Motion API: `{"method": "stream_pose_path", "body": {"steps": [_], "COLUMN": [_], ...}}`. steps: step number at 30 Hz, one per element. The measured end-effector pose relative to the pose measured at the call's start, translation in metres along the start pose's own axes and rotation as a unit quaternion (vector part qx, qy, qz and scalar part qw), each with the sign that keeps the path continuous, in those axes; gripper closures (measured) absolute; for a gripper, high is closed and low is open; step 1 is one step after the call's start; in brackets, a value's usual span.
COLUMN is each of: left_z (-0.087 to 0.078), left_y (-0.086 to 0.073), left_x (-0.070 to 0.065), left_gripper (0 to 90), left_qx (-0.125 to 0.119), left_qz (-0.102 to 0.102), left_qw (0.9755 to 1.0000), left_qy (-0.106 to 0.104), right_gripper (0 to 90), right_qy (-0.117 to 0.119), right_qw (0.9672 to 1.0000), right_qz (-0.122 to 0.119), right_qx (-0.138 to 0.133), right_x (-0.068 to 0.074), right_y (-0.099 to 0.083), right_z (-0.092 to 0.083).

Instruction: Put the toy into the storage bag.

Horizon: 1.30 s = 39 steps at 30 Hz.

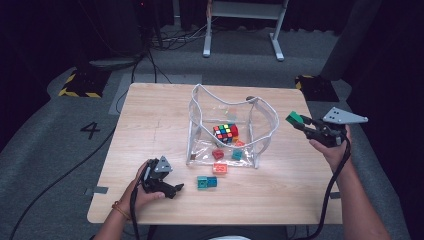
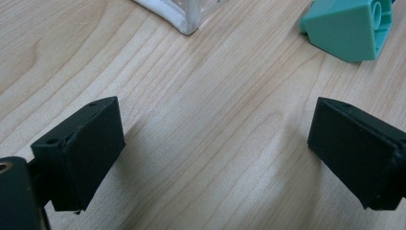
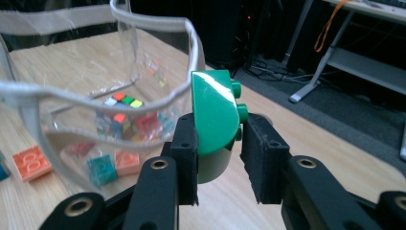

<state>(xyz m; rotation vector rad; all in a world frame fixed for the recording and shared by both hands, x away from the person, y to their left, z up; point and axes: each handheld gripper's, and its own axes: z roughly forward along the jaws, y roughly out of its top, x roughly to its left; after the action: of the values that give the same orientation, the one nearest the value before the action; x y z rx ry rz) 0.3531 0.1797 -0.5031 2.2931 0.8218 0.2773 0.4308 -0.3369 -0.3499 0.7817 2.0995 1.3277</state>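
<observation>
One green block, pinched between the closed jaws of the right gripper, held in the air just off the table's right edge, beside the clear bag. One bag, standing open mid-table toward the far edge: inside it, one puzzle cube, plus red, teal and orange blocks, count unclear through the plastic. Outside, near the front edge: one orange block, two teal blocks. Left gripper rests by the front-left corner, jaws apart, empty.
</observation>
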Motion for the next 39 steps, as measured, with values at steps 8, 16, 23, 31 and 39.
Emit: {"method": "stream_pose_path", "body": {"steps": [8,16,23,31,39], "left_z": [0.000,0.001,0.001,0.001,0.001], "left_y": [0.000,0.000,0.000,0.000,0.000], "left_x": [0.000,0.000,0.000,0.000,0.000], "left_gripper": [5.3,5.0,4.9,5.0,5.0], "left_qx": [0.000,0.000,0.000,0.000,0.000], "left_qz": [0.000,-0.004,-0.004,-0.003,-0.004], "left_qw": [1.0000,1.0000,1.0000,1.0000,1.0000], "left_qy": [0.000,-0.005,-0.005,-0.005,-0.005], "right_gripper": [68.1,68.1,68.1,68.0,68.0], "right_qy": [0.010,0.027,0.050,0.092,0.140], "right_qw": [0.9997,0.9988,0.9972,0.9924,0.9850], "right_qz": [-0.024,-0.042,-0.056,-0.081,-0.100], "right_qx": [-0.005,-0.002,-0.002,0.005,0.017], "right_x": [0.002,0.006,0.014,0.029,0.044], "right_y": [0.035,0.058,0.077,0.087,0.091], "right_z": [0.004,0.017,0.030,0.052,0.077]}}
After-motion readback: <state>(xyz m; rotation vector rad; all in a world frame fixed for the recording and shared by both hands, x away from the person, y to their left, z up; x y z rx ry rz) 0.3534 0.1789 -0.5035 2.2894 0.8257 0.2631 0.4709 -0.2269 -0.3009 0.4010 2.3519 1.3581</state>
